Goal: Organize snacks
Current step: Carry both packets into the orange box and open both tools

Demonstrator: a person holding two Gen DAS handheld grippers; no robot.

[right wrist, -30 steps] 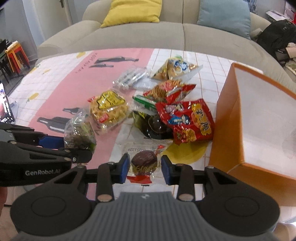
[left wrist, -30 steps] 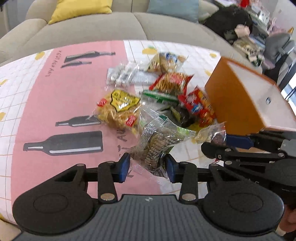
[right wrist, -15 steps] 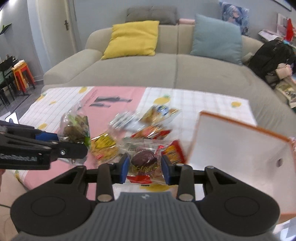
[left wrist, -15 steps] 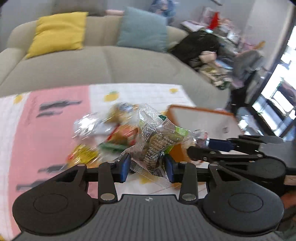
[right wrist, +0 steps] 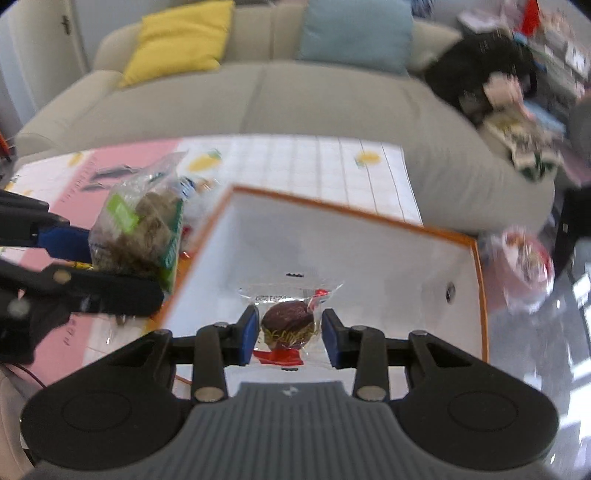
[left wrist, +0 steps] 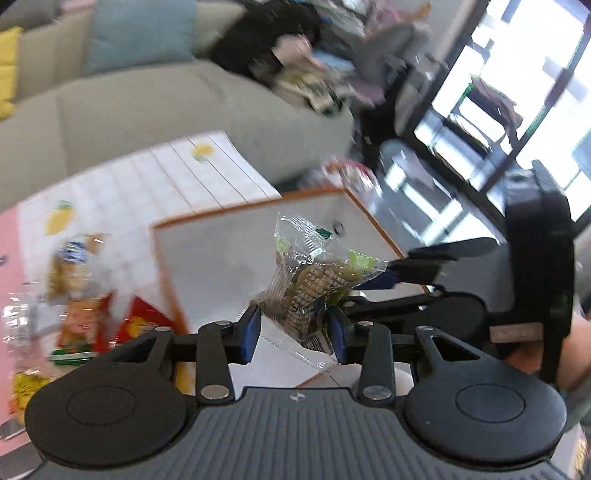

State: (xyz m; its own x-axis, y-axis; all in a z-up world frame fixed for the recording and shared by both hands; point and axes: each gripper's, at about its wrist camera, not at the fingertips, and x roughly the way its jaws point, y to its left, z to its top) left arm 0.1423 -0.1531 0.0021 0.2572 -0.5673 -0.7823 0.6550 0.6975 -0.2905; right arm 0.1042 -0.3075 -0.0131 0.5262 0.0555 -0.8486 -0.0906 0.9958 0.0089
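My left gripper (left wrist: 294,332) is shut on a clear green-marked packet of brown biscuits (left wrist: 314,284) and holds it in the air over the orange box (left wrist: 229,258) with a white inside. The same packet (right wrist: 140,229) shows at the left of the right wrist view. My right gripper (right wrist: 289,334) is shut on a clear packet with a round chocolate cake (right wrist: 288,321) and holds it above the open box (right wrist: 369,251). The right gripper also shows at the right of the left wrist view (left wrist: 424,269).
Several snack packets (left wrist: 85,302) lie blurred on the pink and white checked tablecloth (left wrist: 147,177) left of the box. A grey sofa (right wrist: 295,96) with a yellow cushion (right wrist: 177,40) and a blue cushion (right wrist: 354,33) stands behind the table. A clear bag (right wrist: 524,266) sits right of the box.
Both grippers have lifted their packets off the table and swung right, from the snack pile to above the open orange box. Both stay shut on their packets.
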